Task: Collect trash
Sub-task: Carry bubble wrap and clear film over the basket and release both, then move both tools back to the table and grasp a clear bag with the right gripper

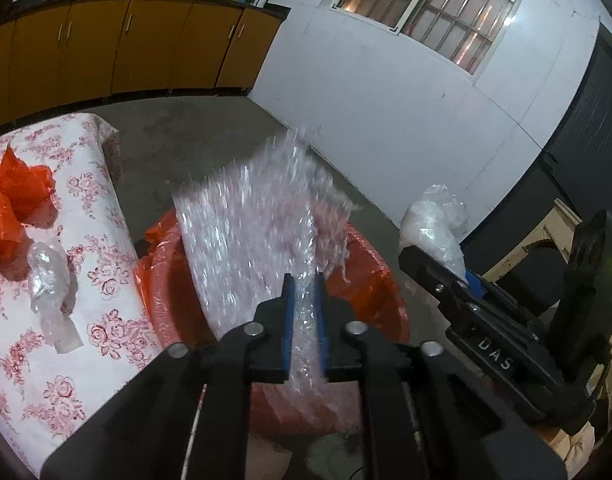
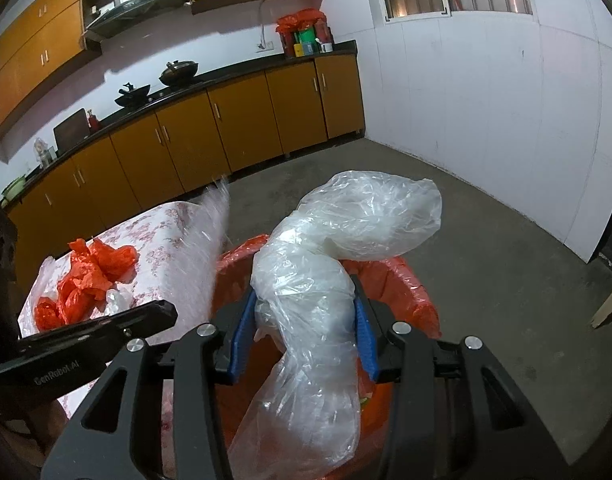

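My left gripper is shut on a sheet of bubble wrap and holds it over the bin lined with an orange bag. My right gripper is shut on a bundle of clear plastic bags, held above the same bin. The right gripper also shows at the right of the left wrist view, with the clear plastic in it. The bubble wrap shows blurred in the right wrist view.
A table with a floral cloth stands left of the bin. On it lie crumpled orange bags and a small clear plastic wad. Orange kitchen cabinets line the far wall. The floor is bare concrete.
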The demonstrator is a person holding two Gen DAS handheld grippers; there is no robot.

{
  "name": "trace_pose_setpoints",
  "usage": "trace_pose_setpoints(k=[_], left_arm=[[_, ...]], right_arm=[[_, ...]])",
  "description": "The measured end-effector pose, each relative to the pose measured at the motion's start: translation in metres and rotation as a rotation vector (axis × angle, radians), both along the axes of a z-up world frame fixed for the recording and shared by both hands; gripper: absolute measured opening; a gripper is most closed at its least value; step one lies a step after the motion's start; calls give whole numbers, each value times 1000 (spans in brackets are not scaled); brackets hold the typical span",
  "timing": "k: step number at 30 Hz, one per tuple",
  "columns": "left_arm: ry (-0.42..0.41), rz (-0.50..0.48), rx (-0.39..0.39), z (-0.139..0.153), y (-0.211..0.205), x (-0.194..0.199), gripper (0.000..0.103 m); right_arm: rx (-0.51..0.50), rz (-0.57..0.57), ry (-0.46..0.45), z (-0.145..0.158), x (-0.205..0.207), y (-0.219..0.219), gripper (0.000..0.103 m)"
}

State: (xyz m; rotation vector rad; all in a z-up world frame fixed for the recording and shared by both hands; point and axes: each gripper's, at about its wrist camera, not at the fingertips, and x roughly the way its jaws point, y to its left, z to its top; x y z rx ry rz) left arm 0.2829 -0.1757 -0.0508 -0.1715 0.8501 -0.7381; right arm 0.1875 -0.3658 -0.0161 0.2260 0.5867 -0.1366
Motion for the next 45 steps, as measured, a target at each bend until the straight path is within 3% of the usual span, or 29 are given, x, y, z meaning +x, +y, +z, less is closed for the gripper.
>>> trace_pose_setpoints(k=[2,7,10,20,28,40,45], left_arm=[[4,13,3,-2,2,1,30],[4,50,11,-3,11,4,37],[-13,90,24,0,22,1,43],[-86,220,135,4,72,-24,56],[-83,342,152,3,131,-41,58],[-147,593,250,0,245,-75,71],[-114,670,266,-10,284,-77,71]], right_arm=[[7,0,2,-1,1,-3,49],[17,-11,2,-3,-1,-7,63],[10,-21,-1,-3,-5,-7,66],[-18,13,3,-1,-13,15,66],[-43,82,3,3,-11,47,67],[-43,260,18,-2,7,132,67],[-50,336,55,-15,31,175,67]])
